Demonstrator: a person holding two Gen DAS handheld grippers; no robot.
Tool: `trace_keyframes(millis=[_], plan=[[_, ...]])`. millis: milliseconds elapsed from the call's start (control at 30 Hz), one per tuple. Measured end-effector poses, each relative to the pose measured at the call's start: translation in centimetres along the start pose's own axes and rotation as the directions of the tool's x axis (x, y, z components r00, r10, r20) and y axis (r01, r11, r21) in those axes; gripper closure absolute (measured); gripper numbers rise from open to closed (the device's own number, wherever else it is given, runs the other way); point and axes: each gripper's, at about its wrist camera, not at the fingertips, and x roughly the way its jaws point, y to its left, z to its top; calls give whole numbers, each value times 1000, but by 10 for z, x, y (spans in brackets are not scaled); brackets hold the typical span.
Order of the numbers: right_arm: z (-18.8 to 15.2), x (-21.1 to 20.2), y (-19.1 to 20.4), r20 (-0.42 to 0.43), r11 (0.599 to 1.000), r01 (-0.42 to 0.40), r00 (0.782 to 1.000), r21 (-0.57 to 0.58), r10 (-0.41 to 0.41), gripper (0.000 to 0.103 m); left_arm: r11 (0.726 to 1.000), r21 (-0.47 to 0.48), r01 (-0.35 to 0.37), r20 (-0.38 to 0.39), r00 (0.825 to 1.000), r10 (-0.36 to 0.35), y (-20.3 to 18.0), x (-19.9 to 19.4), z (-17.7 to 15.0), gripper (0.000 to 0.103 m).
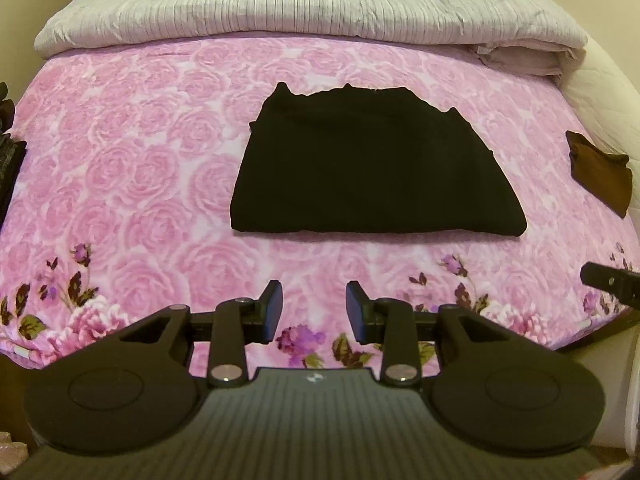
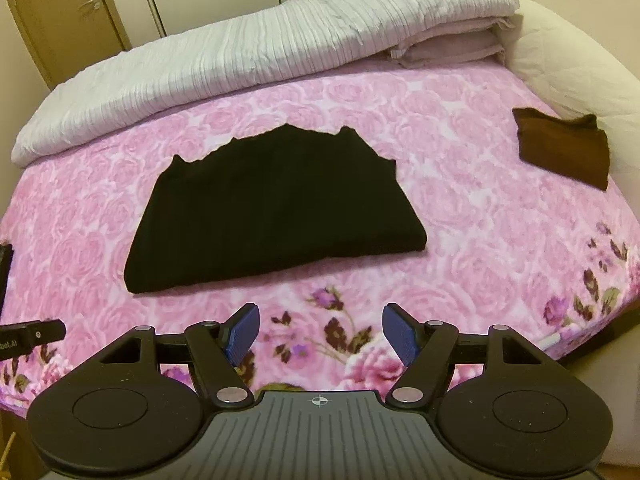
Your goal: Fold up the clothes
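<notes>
While both tongs [image 1: 314, 310] [image 2: 320, 334] gape, black garment [image 1: 372, 164] lies beyond.

Folded garment [image 1: 372, 164] lies mid-bed on the blanket [image 1: 132, 184]. Behind it, a rolled duvet [image 1: 280, 4] runs across the bed's far side, with folded sheets [image 1: 524, 60] tucked under its right end. Smaller folded cloth [image 1: 600, 172] lies well apart to the right, near the bed edge. Left gripper [image 1: 314, 312] and right gripper [image 2: 320, 336] hover before the garment, above the blanket's near edge.
</notes>
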Motion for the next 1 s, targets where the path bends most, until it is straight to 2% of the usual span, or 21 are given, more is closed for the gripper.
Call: trace_keyframes(millis=[433,700,867,1000], plan=[[29,29,-8,-26,999,-23,999,-33,23,33,999,-26,-26,-24,999,25,-14,20,23,73],[50,61,-34,-82,999,-36,996,-34,33,33,998,-47,-32,-75,997,29,-34,56,46,72],[60,95,-64,-122,998,-55,991,31,58,33,999,-50,-19,-95,995,15,-48,91,58,72],[58,141,-103,-145,973,-144,974,180,171,33,999,-52,-10,-110,994,4,-52,131,62,72]])
